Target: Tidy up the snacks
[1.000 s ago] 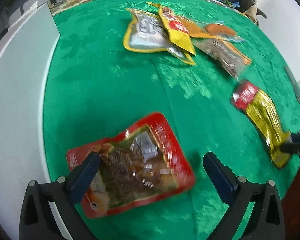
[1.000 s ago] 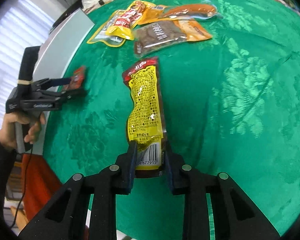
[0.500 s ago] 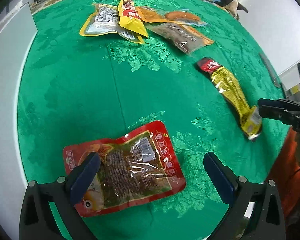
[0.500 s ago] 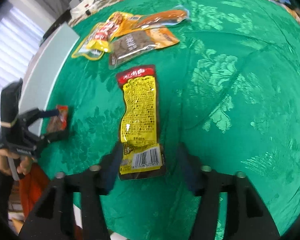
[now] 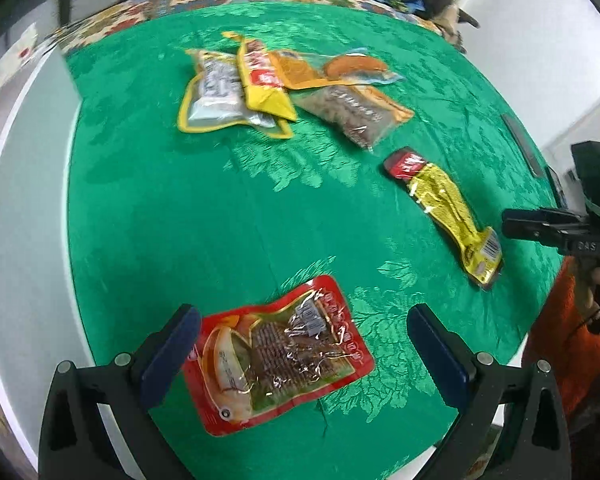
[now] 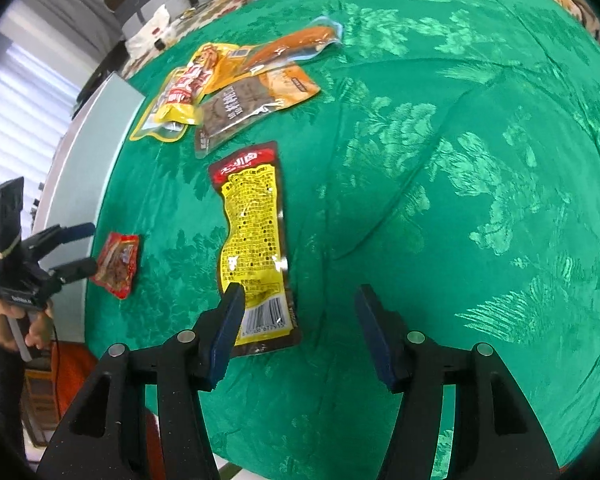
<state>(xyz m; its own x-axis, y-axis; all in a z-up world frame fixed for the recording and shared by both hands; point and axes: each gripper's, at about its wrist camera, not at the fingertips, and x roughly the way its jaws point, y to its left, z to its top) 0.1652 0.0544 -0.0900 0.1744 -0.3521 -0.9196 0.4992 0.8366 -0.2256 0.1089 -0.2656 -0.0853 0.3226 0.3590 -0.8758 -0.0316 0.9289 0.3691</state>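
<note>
Snacks are spread over the green tabletop (image 5: 148, 208): a heap of four packs (image 5: 284, 92) at the far side, a yellow pack (image 6: 256, 240) near the right edge, and a red pack (image 5: 280, 352) near the front. Both pairs of tongs are released and nothing is gripped. The left tongs (image 5: 300, 348) hang with jaws spread wide to either side of the red pack, which lies flat beneath them, apparently untouched. The right tongs (image 6: 298, 328) stand open over the barcode end of the yellow pack, whose end lies just inside the left jaw, off centre. The step in hand is judged to be laying the packs out singly and taking the next from the heap. To do it well, the tongs should be lifted straight clear so the flat packs are not dragged across the cloth. The top pack of the heap is best taken by a free edge, so its neighbours are not disturbed.
</note>
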